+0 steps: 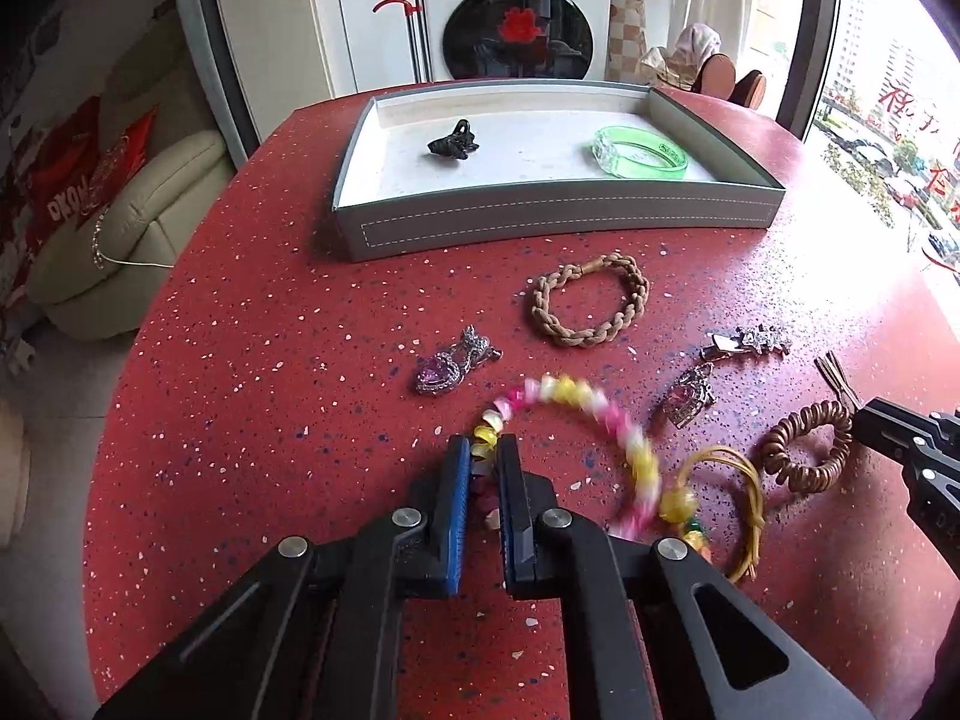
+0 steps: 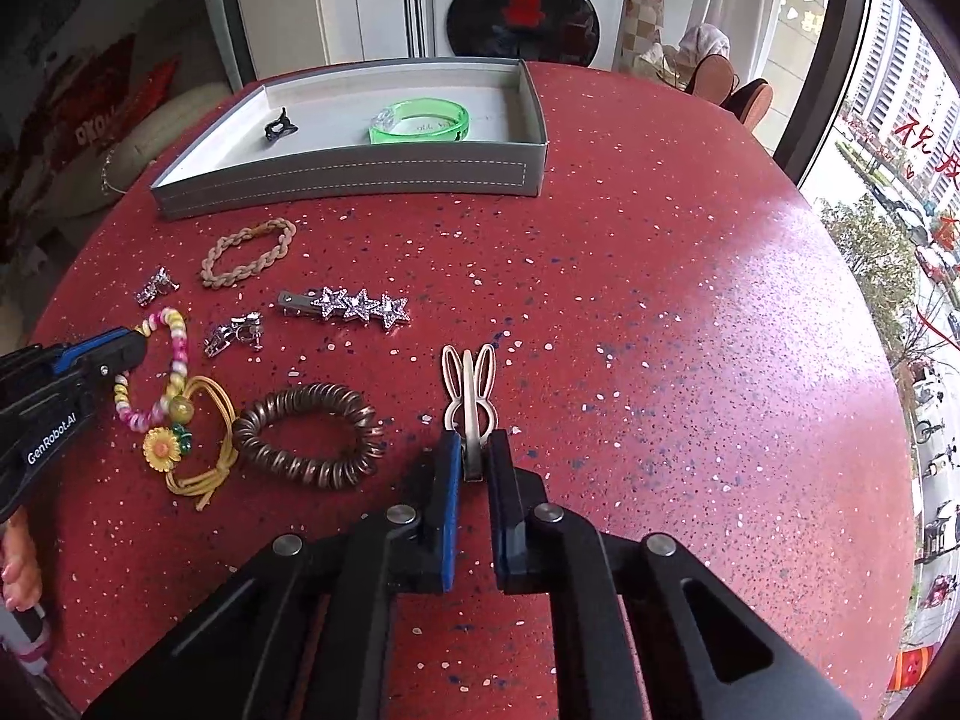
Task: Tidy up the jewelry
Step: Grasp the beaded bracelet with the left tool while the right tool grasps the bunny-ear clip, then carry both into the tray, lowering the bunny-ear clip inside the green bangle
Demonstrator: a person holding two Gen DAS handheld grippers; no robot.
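Observation:
My left gripper is shut on a pink, yellow and white beaded bracelet, whose loop blurs out to its right. The right wrist view shows the same bracelet at the left gripper. My right gripper is shut on the lower end of a pale rabbit-shaped hair clip that points away over the red table. A grey tray at the back holds a green bangle and a black hair claw.
Loose on the red speckled table lie a braided tan bracelet, a purple heart pendant, a star hair clip, a brown coil hair tie, a sunflower charm on yellow cord and small silver pieces. A washing machine stands behind.

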